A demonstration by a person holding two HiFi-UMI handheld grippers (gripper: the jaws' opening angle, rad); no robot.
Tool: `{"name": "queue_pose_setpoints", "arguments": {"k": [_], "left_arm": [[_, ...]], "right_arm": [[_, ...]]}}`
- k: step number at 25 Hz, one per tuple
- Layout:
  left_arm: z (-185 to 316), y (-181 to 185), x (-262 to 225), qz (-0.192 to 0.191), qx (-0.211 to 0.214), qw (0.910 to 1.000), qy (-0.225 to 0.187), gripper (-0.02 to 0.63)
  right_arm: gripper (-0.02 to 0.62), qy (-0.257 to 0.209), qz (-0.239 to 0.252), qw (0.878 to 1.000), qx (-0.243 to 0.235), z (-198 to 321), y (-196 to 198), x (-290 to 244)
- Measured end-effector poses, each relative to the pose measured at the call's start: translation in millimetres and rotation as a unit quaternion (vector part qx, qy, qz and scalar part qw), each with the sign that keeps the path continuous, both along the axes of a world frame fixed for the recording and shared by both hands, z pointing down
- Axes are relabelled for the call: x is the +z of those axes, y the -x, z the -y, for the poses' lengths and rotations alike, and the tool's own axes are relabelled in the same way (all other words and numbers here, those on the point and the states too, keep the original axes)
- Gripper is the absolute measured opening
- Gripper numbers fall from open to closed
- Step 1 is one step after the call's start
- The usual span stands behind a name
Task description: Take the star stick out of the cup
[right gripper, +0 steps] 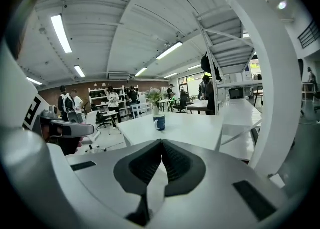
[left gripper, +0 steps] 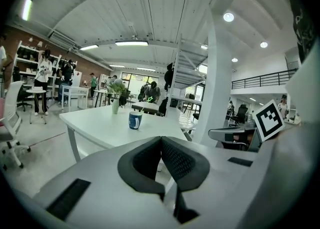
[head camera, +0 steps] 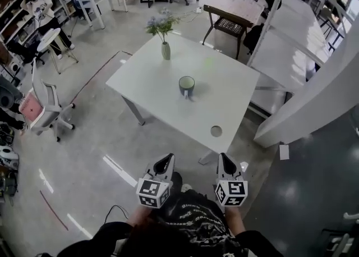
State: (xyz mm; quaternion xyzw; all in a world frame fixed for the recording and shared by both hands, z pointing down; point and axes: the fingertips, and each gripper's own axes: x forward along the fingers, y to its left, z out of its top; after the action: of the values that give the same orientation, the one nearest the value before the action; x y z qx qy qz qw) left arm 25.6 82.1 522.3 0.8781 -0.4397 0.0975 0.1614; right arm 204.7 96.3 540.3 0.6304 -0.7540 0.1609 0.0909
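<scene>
A dark blue cup [head camera: 186, 86] stands near the middle of the white table [head camera: 230, 93]. It also shows far ahead in the left gripper view [left gripper: 135, 120] and the right gripper view [right gripper: 159, 122]. The star stick is too small to make out; only a pale speck shows at the cup's near side. My left gripper [head camera: 164, 164] and right gripper [head camera: 226, 163] hang side by side well short of the table's near edge, close to my body. Both have their jaws shut with nothing between them, as the left gripper [left gripper: 161, 138] and right gripper [right gripper: 162, 141] show in their own views.
A vase with flowers [head camera: 165, 48] stands at the table's far side. There is a round hole [head camera: 216, 131] near the table's front edge. A slanted white beam [head camera: 314, 104] runs along the right. A pink-and-white office chair [head camera: 42, 107] is at the left, and a wooden chair [head camera: 227, 26] stands behind the table.
</scene>
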Motion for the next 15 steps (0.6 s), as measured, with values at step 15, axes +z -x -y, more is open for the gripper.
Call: {"name": "queue_pose_setpoints", "arguments": {"k": [15], "left_arm": [[169.6,1.4,11.2,-0.003,0.046,0.9989,-0.004,0.02]], "right_arm": [[0.009,-0.005,0.018,0.999,0.039,139.3,4.5,0.7]]}}
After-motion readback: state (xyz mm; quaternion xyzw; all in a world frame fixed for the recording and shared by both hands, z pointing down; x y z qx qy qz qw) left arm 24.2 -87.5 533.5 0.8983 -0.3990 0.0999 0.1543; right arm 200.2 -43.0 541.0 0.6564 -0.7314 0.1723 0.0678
